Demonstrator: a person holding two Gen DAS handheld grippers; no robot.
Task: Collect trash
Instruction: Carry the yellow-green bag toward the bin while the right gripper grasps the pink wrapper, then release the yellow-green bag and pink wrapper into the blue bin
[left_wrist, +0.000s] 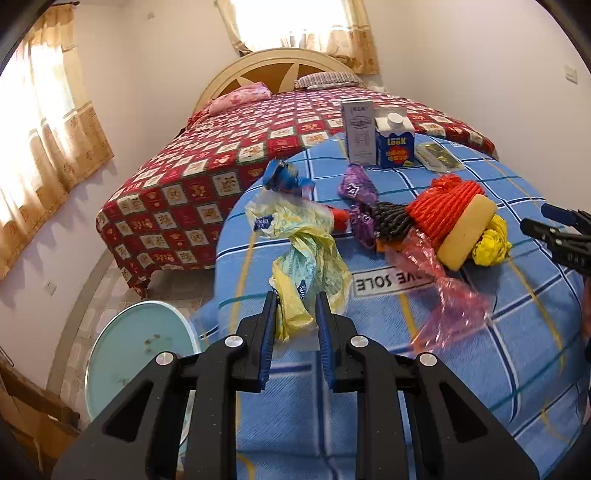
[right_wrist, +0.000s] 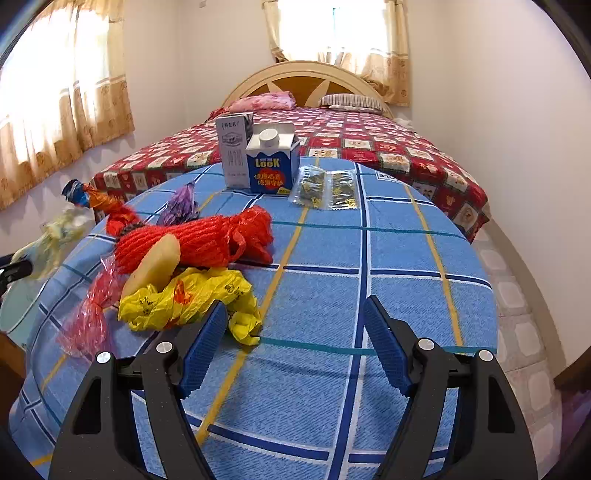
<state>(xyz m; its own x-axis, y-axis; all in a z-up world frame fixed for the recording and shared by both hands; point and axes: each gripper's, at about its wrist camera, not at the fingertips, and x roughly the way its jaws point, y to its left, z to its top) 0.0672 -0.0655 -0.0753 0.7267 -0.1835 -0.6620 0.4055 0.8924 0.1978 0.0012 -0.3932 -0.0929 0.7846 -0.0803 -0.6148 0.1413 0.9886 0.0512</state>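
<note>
Plastic bag (left_wrist: 295, 236), pale yellow and crumpled, trails ahead of the left gripper (left_wrist: 295, 321), whose jaws are pinched on its near tail; light, limp and slippery, it is best gripped at a bunched fold. Right gripper (right_wrist: 295, 325) stands wide, empty, yellow wrapper (right_wrist: 192, 299) just left. Teal bin (left_wrist: 140, 354), below-left, is partly hidden, perhaps lidded.

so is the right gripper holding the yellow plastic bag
No, the right gripper has its jaws wide apart with nothing between them, and the yellow plastic bag lies on the blue checked cloth beside its left jaw.
</note>
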